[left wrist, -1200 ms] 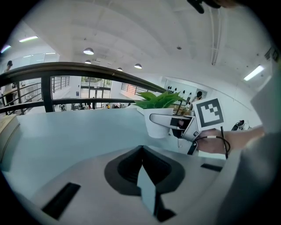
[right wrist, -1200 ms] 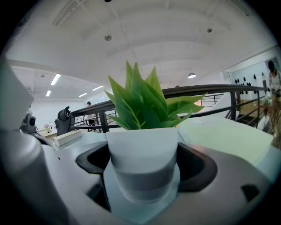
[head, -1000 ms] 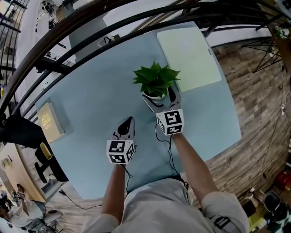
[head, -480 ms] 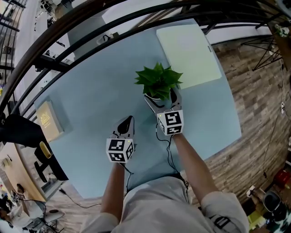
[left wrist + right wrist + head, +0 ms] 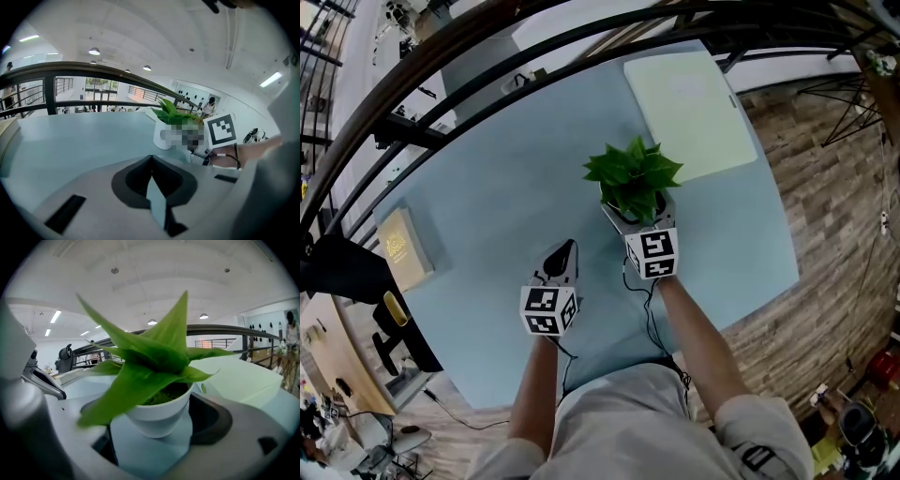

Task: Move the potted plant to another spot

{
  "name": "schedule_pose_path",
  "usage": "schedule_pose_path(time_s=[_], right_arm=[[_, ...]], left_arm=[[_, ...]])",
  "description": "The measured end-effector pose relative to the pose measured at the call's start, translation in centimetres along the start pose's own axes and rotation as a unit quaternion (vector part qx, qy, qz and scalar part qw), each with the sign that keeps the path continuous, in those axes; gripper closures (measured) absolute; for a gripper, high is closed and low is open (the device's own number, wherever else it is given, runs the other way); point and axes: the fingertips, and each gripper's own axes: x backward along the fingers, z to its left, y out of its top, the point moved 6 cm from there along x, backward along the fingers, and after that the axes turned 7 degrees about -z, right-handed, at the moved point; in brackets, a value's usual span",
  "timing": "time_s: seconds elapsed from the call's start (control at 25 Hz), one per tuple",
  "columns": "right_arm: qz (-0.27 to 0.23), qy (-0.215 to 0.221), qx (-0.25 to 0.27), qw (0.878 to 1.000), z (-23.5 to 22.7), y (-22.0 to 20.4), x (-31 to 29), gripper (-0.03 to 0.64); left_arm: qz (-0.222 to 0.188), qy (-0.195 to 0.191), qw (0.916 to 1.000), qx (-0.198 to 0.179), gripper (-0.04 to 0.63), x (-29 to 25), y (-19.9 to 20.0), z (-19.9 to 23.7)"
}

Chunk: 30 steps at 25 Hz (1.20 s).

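Note:
The potted plant, green leaves in a small white pot, is over the middle of the light blue table. My right gripper is shut on the pot, one jaw on each side. In the right gripper view the white pot fills the gap between the jaws of the right gripper, with leaves spreading above it. My left gripper hovers to the plant's left, shut and holding nothing. The left gripper view shows that left gripper with jaws together and the plant to the right.
A pale green board lies at the table's back right. A tan book rests near the left edge. A dark curved railing runs behind the table. Wooden floor lies to the right.
The right gripper and the potted plant have shifted a little to the right and toward me. The left gripper has stayed put.

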Motion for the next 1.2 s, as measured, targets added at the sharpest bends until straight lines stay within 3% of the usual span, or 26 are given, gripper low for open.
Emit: schedule_pose_path(time_s=[0.48, 0.92, 1.08, 1.2], right_arm=[[0.017, 0.0, 0.015, 1.0, 0.1, -0.4, -0.3, 0.132], [0.025, 0.004, -0.014, 1.0, 1.0, -1.3, 2.3, 0.12], [0.036, 0.001, -0.021, 0.999, 1.5, -1.6, 4.0, 0.159], [0.043, -0.007, -0.018, 0.999, 2.1, -1.8, 5.2, 0.252]], left_arm=[[0.008, -0.001, 0.9999, 0.006, 0.584, 0.0, -0.8, -0.3], [0.001, -0.002, 0.9998, 0.02, 0.584, 0.7, -0.8, -0.8], [-0.002, -0.005, 0.9996, 0.026, 0.584, 1.4, -0.9, -1.2], [-0.006, -0.011, 0.9995, 0.028, 0.584, 1.7, -1.0, -1.7]])
